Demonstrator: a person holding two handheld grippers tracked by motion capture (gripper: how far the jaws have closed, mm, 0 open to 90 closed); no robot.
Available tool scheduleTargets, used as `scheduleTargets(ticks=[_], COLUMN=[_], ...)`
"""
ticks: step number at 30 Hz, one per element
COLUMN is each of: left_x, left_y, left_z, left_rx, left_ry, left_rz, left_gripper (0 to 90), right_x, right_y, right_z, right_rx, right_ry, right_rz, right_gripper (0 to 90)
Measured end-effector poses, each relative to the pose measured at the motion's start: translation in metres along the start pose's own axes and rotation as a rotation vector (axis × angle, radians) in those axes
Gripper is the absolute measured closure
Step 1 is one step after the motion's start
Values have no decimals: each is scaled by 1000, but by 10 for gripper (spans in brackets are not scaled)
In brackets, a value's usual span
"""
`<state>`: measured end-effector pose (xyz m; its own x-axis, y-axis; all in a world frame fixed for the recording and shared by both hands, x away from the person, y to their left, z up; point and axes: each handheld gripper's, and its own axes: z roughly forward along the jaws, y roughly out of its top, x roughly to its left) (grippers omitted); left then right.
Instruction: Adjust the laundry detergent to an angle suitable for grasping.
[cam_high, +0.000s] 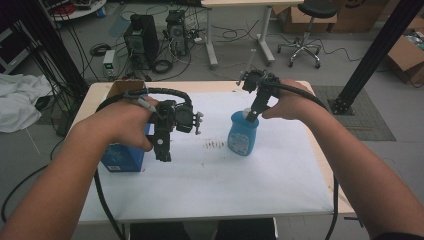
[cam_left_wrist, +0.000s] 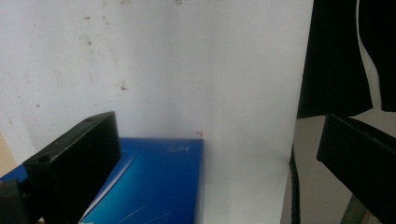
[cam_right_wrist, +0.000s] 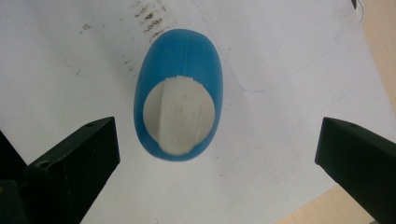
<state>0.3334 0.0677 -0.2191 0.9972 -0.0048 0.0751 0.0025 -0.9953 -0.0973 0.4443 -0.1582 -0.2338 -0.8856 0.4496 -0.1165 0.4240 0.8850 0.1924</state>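
Observation:
A blue bottle (cam_high: 243, 134) with a white cap stands upright near the middle of the white sheet (cam_high: 210, 180). My right gripper (cam_high: 252, 116) hangs just above its cap, pointing down. Seen from the right gripper view, the bottle (cam_right_wrist: 180, 112) lies below and between the two black jaws, which stand wide apart without touching it. A blue box (cam_high: 121, 156) stands at the sheet's left. My left gripper (cam_high: 162, 152) hovers open beside the box's right side, and the box's top (cam_left_wrist: 154, 186) lies beneath the jaws in the left gripper view.
An open cardboard box (cam_high: 125, 88) sits at the table's back left corner. Dark smudges (cam_high: 215, 145) mark the sheet left of the bottle. Beyond the table are computer towers (cam_high: 142, 37), cables, a stool (cam_high: 307, 30) and a black post (cam_high: 380, 47).

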Motion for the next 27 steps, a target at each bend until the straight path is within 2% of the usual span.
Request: scheduleTargets(ticks=[6,10,15,20,22,27], left_x=[1,2,2,3,3,4], left_y=[0,1,0,-4,-5,-4], left_z=[0,0,0,-1,-1,-1], left_rx=[-2,4,7,7,2,18], left_ry=[-1,-1,-3,-4,-2,-6], left_rz=[-1,2,-2,-12,-12,-12], left_gripper=[1,1,1,1,1,1], right_x=[-2,-4,-4,-1,0,3], right_y=[-10,-19,-24,-31,-32,-33], right_z=[-10,-14,-16,-17,-16,-18], right_rx=[-3,42,46,81,84,97], right_ry=[-11,-21,-18,-17,-20,-13], right_rz=[-1,-24,-37,-74,-75,-100], right_gripper=[0,0,0,0,0,0])
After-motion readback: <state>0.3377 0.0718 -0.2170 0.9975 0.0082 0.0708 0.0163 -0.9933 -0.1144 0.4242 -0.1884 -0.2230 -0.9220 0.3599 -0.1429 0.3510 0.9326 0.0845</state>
